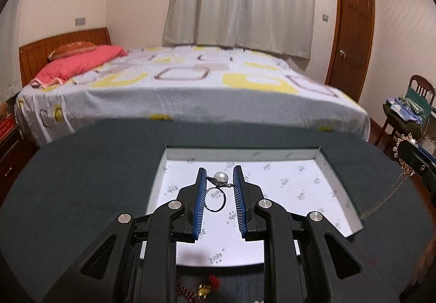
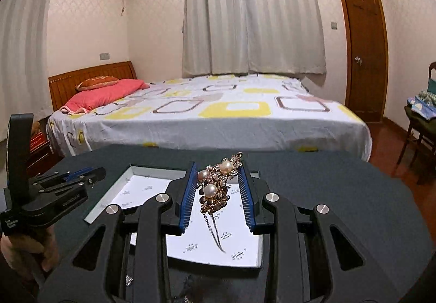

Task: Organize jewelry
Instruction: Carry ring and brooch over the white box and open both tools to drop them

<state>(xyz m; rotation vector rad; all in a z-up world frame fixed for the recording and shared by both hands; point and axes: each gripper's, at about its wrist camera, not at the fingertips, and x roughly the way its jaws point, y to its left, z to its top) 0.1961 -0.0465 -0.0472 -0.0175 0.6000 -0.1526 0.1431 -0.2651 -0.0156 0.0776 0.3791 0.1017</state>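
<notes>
A shallow white-lined box [image 1: 324, 158] lies on the dark table cloth; it also shows in the right wrist view [image 2: 109, 202]. My left gripper [image 1: 219, 176] is shut on a silver pearl ring [image 1: 216, 194] and holds it over the box. My right gripper [image 2: 218, 174] is shut on a gold pearl brooch [image 2: 218, 185] with a dangling chain, above the box's right part. That brooch shows at the right edge of the left wrist view [image 1: 406, 155]. The left gripper appears at the left of the right wrist view [image 2: 87, 177].
A red tassel charm [image 1: 209, 285] lies on the cloth near the box's front edge. More small jewelry [image 2: 129, 279] lies under the right gripper. A bed [image 1: 190, 84] stands behind the table, and a chair [image 1: 408, 112] with clothes to the right.
</notes>
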